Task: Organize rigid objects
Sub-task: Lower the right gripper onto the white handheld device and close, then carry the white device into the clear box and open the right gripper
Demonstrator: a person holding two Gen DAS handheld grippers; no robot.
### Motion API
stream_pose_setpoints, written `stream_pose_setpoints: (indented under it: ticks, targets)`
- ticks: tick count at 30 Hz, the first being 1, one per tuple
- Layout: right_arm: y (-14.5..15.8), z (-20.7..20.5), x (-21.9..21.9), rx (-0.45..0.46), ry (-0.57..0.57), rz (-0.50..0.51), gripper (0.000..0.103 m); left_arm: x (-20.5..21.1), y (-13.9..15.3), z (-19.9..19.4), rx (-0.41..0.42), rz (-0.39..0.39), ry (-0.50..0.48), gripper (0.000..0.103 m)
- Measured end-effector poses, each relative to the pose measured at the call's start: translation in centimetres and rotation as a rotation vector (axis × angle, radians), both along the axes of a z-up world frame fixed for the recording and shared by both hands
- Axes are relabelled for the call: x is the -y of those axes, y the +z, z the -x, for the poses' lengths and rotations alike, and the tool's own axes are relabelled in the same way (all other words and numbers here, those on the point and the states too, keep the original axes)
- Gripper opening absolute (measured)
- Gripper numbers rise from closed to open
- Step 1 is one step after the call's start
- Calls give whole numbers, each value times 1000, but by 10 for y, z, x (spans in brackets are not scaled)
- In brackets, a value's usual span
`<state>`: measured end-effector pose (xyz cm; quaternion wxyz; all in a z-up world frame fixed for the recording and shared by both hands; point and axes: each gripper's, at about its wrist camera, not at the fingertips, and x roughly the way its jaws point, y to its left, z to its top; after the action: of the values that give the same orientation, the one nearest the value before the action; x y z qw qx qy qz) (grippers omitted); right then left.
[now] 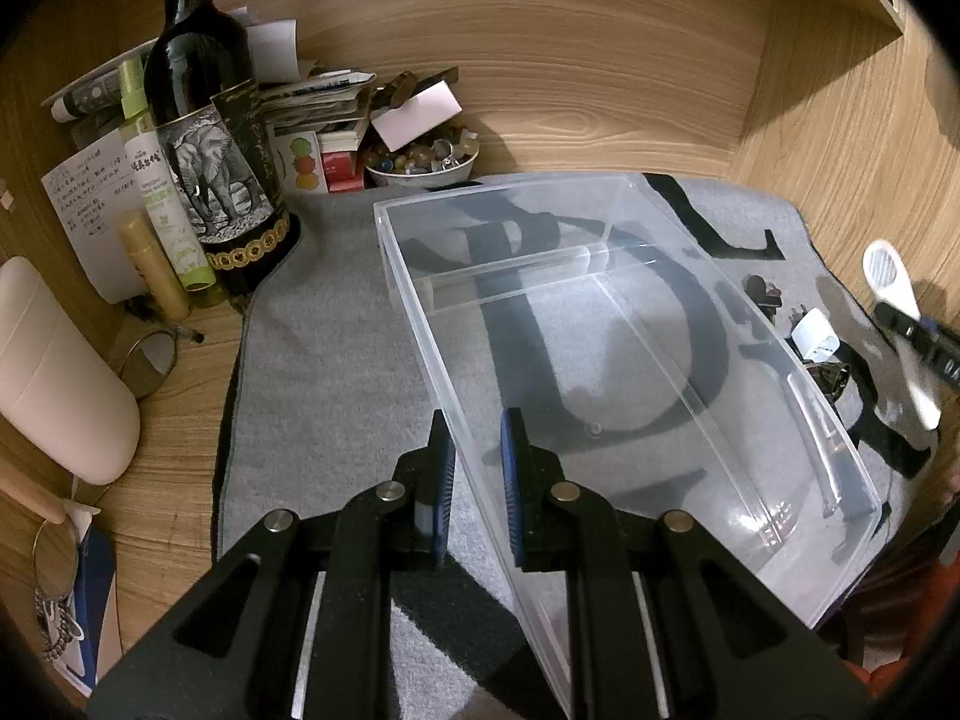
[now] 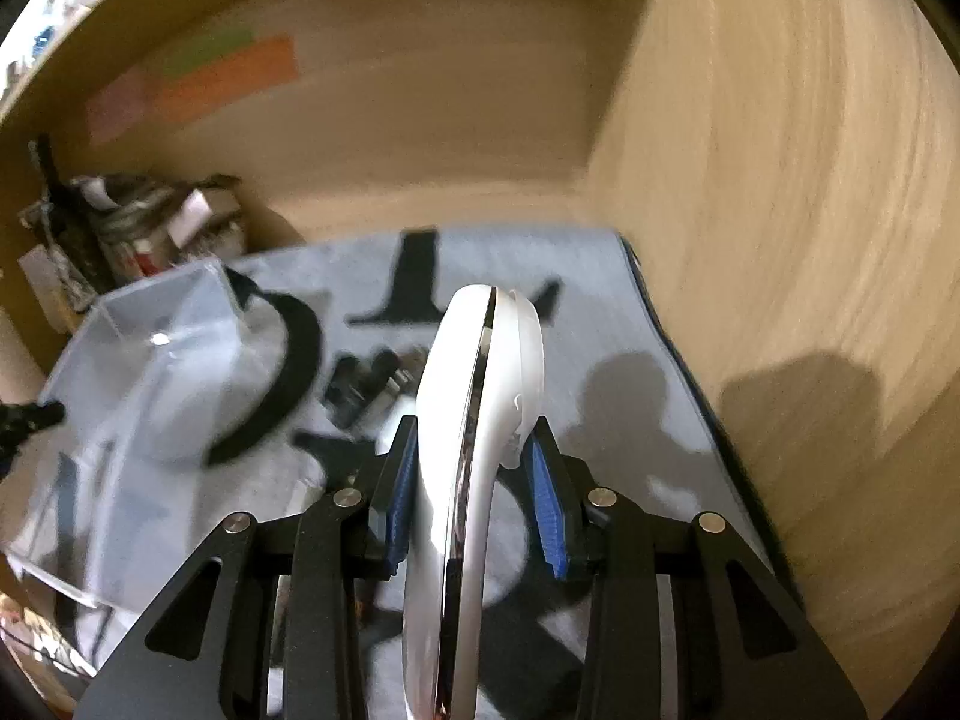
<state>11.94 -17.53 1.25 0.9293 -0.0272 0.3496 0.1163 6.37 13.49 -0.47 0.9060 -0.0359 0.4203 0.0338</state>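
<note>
Clear plastic divided tray (image 1: 600,324) empty; left tongs (image 1: 474,480) clamp its near-left wall, right tongs (image 2: 471,468) grip white oval handheld gadget (image 2: 474,420); small dark items (image 1: 810,336) remain right.

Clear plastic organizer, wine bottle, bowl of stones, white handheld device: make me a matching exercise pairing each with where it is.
1 clear plastic organizer
2 wine bottle
3 bowl of stones
4 white handheld device

A between the right hand-held gripper pads
B rim pinched by the left hand-held gripper
C far left, elephant label
D against the back wall

Pairs: 1-B, 2-C, 3-D, 4-A
</note>
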Motion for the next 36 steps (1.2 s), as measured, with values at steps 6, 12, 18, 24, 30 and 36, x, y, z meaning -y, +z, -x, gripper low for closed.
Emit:
stream_pose_setpoints:
  ticks: [6,12,18,24,30,36]
  targets:
    - [30,2,-36,86,93,-5,31,0,0,1,1,1,-1,15]
    - [48,3,-79,126,196,-22,32,0,1,1,9,8,-7,15]
    - [58,4,-116,135,287,-36,32,0,-1,2,18,12,-17,16]
    - [59,6,-151,123,370,-26,32,-2,-3,4,28,27,-21,16]
    - [48,2,-186,77,443,7,32,-3,-3,5,32,31,-23,17]
    - [30,-4,-210,4,509,75,32,-4,-3,6,35,36,-27,17]
